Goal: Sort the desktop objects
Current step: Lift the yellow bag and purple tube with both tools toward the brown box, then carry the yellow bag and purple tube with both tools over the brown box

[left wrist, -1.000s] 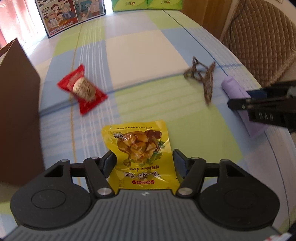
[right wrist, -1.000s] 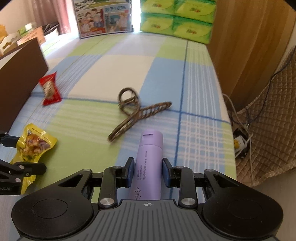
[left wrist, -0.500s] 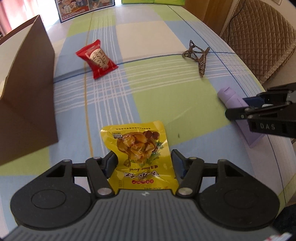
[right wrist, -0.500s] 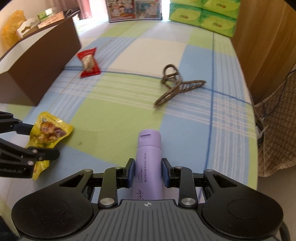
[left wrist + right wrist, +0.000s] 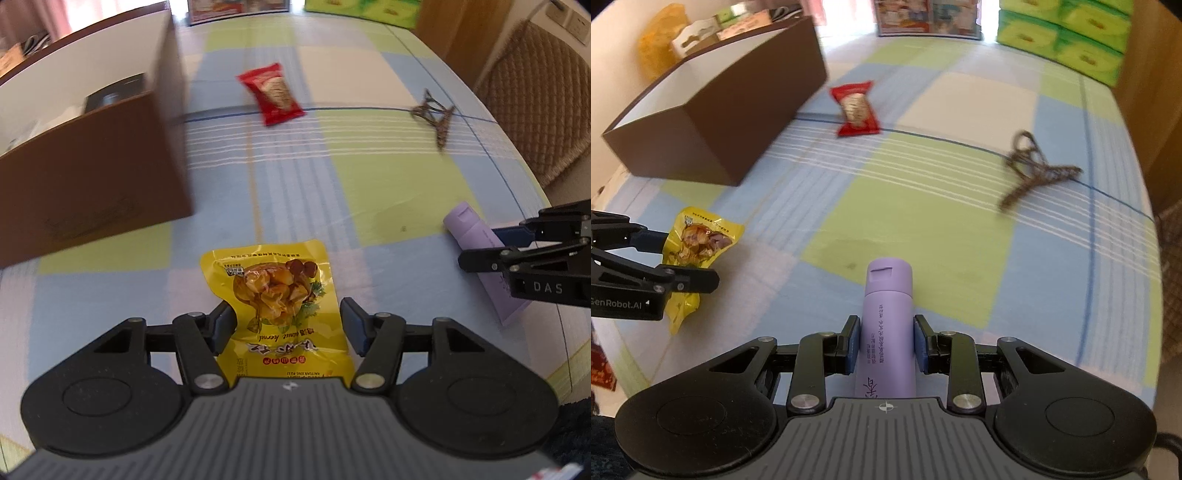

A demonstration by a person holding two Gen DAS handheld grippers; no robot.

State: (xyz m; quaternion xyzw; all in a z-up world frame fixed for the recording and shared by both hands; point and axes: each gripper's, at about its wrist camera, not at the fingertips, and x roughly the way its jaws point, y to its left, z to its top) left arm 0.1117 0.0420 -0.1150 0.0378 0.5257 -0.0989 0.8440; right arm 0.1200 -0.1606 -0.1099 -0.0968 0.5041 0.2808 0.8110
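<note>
My left gripper (image 5: 288, 325) is shut on a yellow snack packet (image 5: 275, 295) and holds it above the checked tablecloth; the packet also shows in the right wrist view (image 5: 698, 243). My right gripper (image 5: 886, 345) is shut on a purple tube (image 5: 886, 325), cap pointing forward; the tube also shows in the left wrist view (image 5: 480, 240). A red snack packet (image 5: 273, 92) (image 5: 855, 109) and a brown hair claw clip (image 5: 434, 118) (image 5: 1034, 166) lie further back on the cloth. A brown open box (image 5: 92, 166) (image 5: 713, 122) stands at the left.
Green tissue packs (image 5: 1063, 37) and a picture board (image 5: 923, 16) stand at the table's far end. A quilted chair (image 5: 535, 103) sits beyond the right table edge. Small items lie inside the box (image 5: 110, 96).
Both grippers have risen and pulled back with their loads. The box has come further into both views, and the red packet and clip look farther off.
</note>
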